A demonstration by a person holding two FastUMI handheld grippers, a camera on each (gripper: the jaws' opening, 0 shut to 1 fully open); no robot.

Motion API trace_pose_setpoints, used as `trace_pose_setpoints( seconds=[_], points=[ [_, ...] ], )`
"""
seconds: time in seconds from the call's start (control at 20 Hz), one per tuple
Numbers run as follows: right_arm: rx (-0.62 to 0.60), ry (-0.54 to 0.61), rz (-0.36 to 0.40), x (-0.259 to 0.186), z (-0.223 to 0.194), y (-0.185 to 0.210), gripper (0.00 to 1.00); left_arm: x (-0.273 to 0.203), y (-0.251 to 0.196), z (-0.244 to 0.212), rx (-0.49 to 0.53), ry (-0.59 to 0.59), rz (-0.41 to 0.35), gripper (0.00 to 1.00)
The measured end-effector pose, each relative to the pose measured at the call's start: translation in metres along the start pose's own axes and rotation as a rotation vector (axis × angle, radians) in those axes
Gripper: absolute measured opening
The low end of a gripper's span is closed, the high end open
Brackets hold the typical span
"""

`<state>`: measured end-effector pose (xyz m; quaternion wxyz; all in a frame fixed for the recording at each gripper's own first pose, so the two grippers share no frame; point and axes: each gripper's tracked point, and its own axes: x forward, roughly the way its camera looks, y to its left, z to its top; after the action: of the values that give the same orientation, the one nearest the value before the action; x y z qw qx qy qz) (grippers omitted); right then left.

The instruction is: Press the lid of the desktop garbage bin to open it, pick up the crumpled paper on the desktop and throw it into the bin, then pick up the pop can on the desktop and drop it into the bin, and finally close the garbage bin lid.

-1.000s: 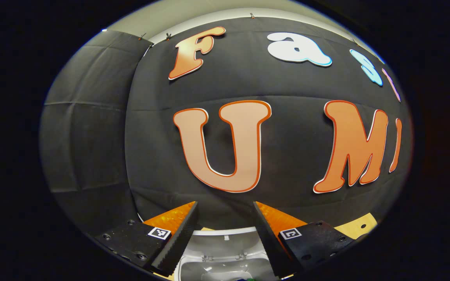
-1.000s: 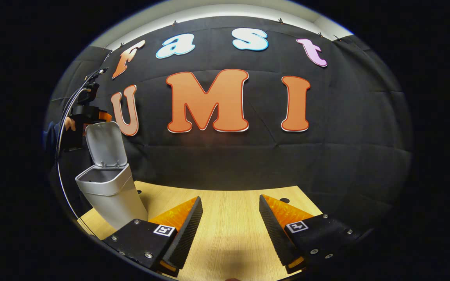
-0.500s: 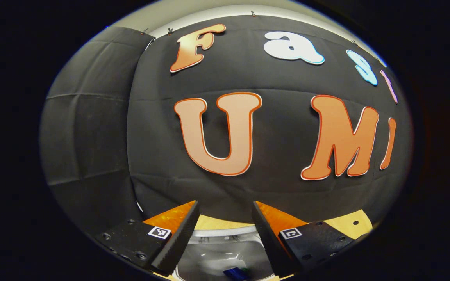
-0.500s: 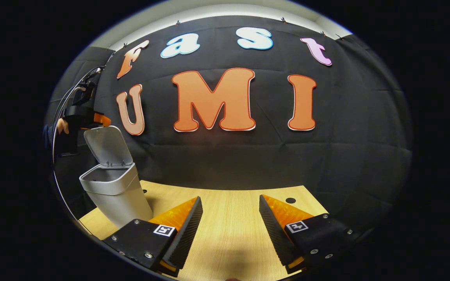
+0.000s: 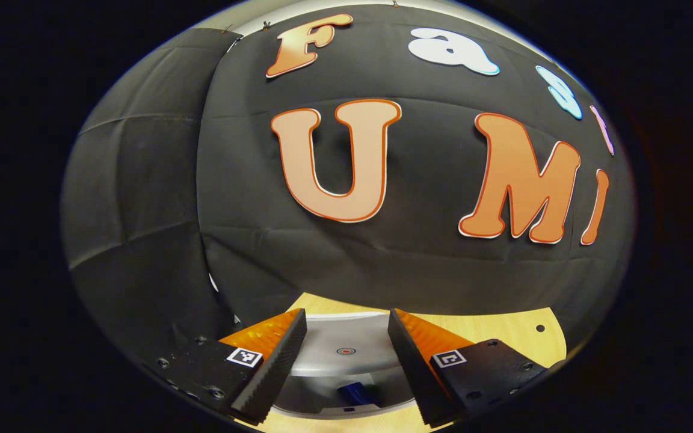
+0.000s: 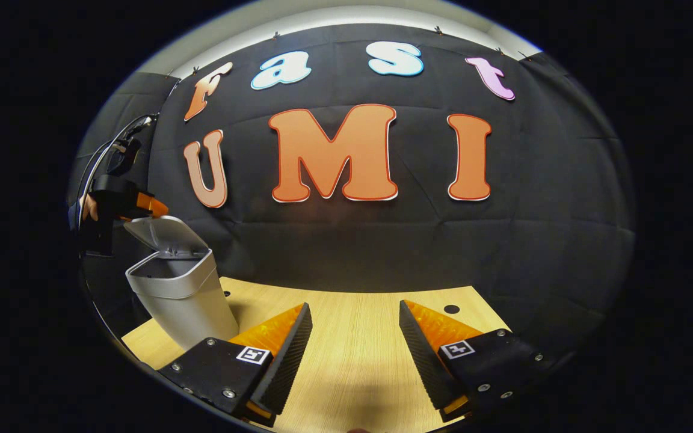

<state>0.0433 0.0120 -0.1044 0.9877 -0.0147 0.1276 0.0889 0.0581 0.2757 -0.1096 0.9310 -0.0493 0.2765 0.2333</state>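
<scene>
Jaws of both grippers stand apart with nothing between them, over a half-closed bin.

Jaws of the left gripper [image 5: 346,352] gape above the pale grey plastic garbage bin [image 6: 181,294], whose hinged lid [image 5: 346,346] lies tilted partway down just beyond the fingertips; a small round red-ringed mark sits on the lid's top, and under its raised edge a blue can-like object [image 5: 355,394] shows inside the bin. In the right gripper view the right gripper [image 6: 355,349] hovers wide open over the light wooden worktop [image 6: 352,313], the bin standing well off to its left, the left gripper poised at the lid. Small square black-and-white markers sit on the finger bases; no readable writing shows on the bin.
</scene>
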Motion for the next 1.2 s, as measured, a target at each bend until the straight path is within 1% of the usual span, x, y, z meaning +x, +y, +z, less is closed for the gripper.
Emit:
trace_pose_setpoints(
  seconds=[0.3,0.6,0.7,0.8,0.9,1.05,1.2],
  points=[
    [-0.004,0.005,0.023,0.001,-0.002,0.006,0.88,-0.003,-0.001,-0.053,-0.009,0.103,0.008,0.87],
    [-0.002,0.005,0.027,-0.001,-0.003,0.002,0.88,-0.007,0.002,-0.081,-0.007,0.196,0.014,0.87],
    [0.002,0.004,0.027,-0.002,-0.003,0.001,0.87,-0.007,0.004,-0.098,-0.013,0.257,0.022,0.87],
    [0.004,0.003,0.029,-0.003,-0.002,0.001,0.88,-0.019,0.006,-0.113,-0.007,0.342,0.02,0.88],
    [0.004,0.006,0.032,-0.003,-0.005,0.0,0.87,-0.013,0.005,-0.108,0.002,0.327,0.014,0.9],
    [0.003,0.002,0.035,-0.006,-0.004,0.0,0.87,-0.016,0.004,-0.115,-0.003,0.351,-0.006,0.89],
    [0.012,0.001,0.041,-0.006,-0.004,0.001,0.87,-0.016,0.002,-0.121,0.035,0.359,-0.02,0.91]
  ],
)
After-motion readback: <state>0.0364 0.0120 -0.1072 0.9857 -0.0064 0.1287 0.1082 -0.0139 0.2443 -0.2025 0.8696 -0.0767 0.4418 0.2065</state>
